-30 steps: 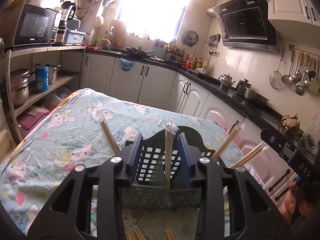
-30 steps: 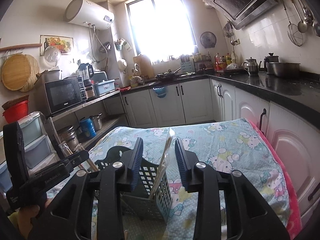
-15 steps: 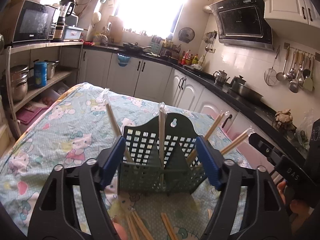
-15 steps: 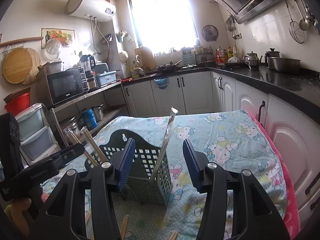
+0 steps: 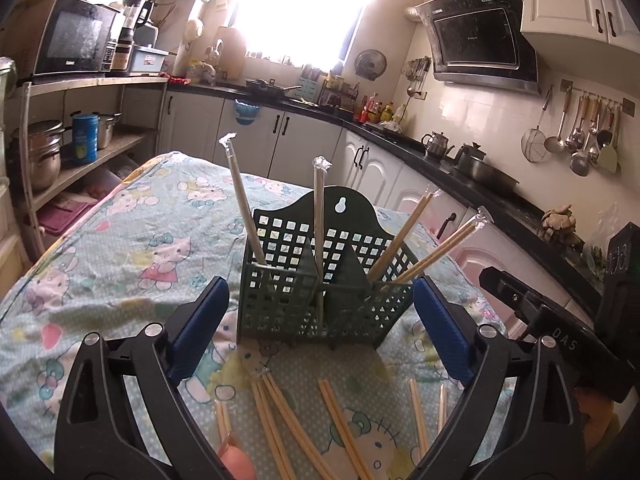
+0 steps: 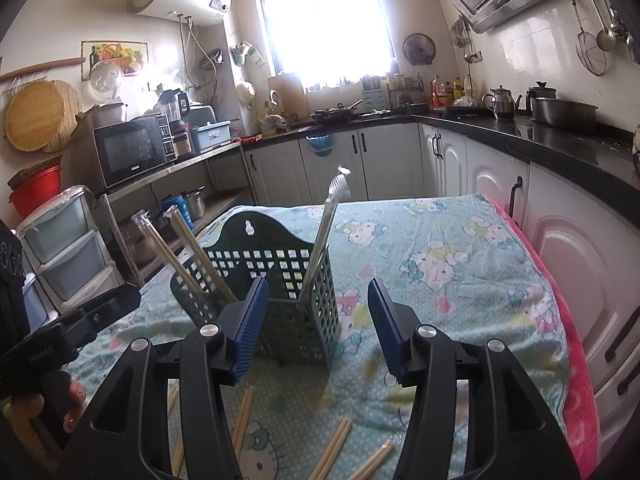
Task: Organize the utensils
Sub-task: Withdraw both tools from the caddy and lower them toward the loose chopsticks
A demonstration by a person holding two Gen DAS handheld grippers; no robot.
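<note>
A dark green plastic utensil basket [image 5: 320, 292] stands on the Hello Kitty tablecloth; it also shows in the right wrist view [image 6: 280, 292]. Several wrapped chopstick pairs [image 5: 318, 216] stand upright or leaning in its compartments. One wrapped pair [image 6: 324, 232] leans in the right-hand compartment. More wrapped chopsticks [image 5: 288, 428] lie loose on the cloth in front of the basket [image 6: 332, 448]. My left gripper [image 5: 320, 336] is open and empty, just short of the basket. My right gripper [image 6: 316, 324] is open and empty, beside the basket's right end.
The table [image 5: 100, 248] has kitchen cabinets [image 6: 500, 208] close on the right and a shelf with pots [image 5: 44, 152] on the left. A pink cloth edge [image 6: 560, 320] hangs at the table's right side.
Both grippers opened and let go of the chopsticks they held in the basket, then drew back toward me. The loose chopsticks on the cloth came into view.
</note>
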